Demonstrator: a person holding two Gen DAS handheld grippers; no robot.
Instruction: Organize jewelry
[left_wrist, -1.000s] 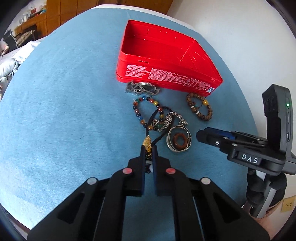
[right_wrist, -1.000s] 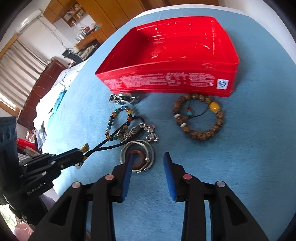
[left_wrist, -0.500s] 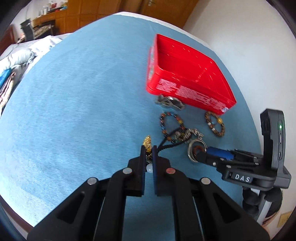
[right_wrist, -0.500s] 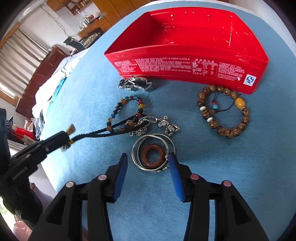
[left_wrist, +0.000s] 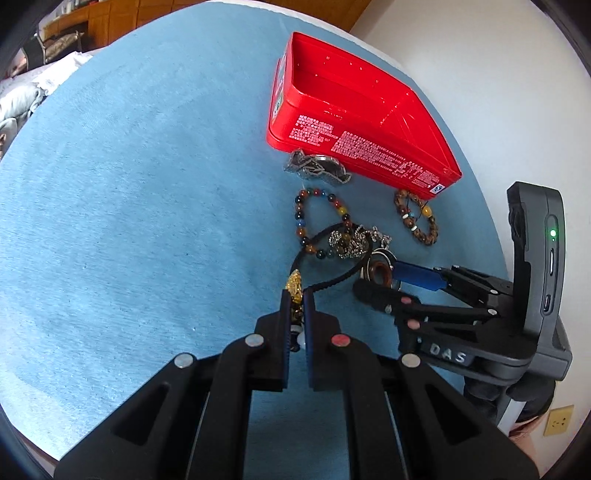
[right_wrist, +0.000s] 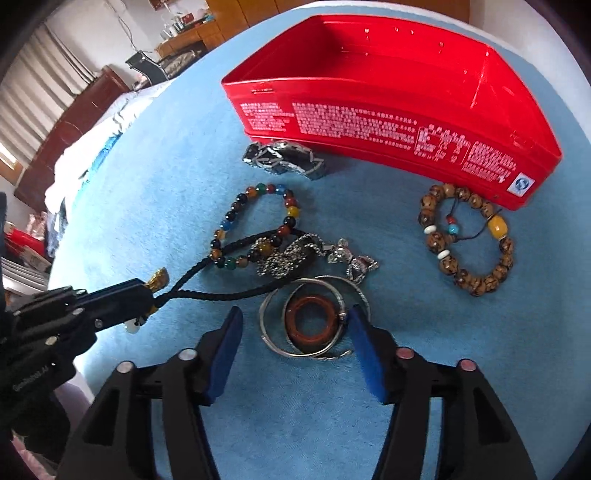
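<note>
The left gripper (left_wrist: 298, 299) is pinched tight on the gold charm (left_wrist: 295, 286) of a black corded necklace (right_wrist: 221, 295), whose cord runs away from the fingers into the tangle of jewelry on the blue tablecloth (left_wrist: 129, 203). The right gripper (right_wrist: 293, 325) is spread wide, its blue pads (right_wrist: 364, 347) flanking a cluster of silver bangles (right_wrist: 314, 317) that ring a reddish-brown ring (right_wrist: 314, 321); the right pad touches or nearly touches the bangles' edge, the left stands apart from them. Just beyond the bangles lies a silver chain (right_wrist: 291, 258) with small metal charms, overlapping both the black cord and a multicolored bead bracelet (right_wrist: 255, 225). To the right of these, apart from the tangle, a brown wooden bead bracelet (right_wrist: 467, 238) with a yellow bead lies close against the near wall of the red tin (right_wrist: 388, 122). A dark silver ornate piece (right_wrist: 284, 158) sits against the same wall near the tin's left corner. The red tin stands open toward the tablecloth's far edge, its interior bare in both views. All the jewelry lies outside the tin, between its near wall and the two grippers.
</note>
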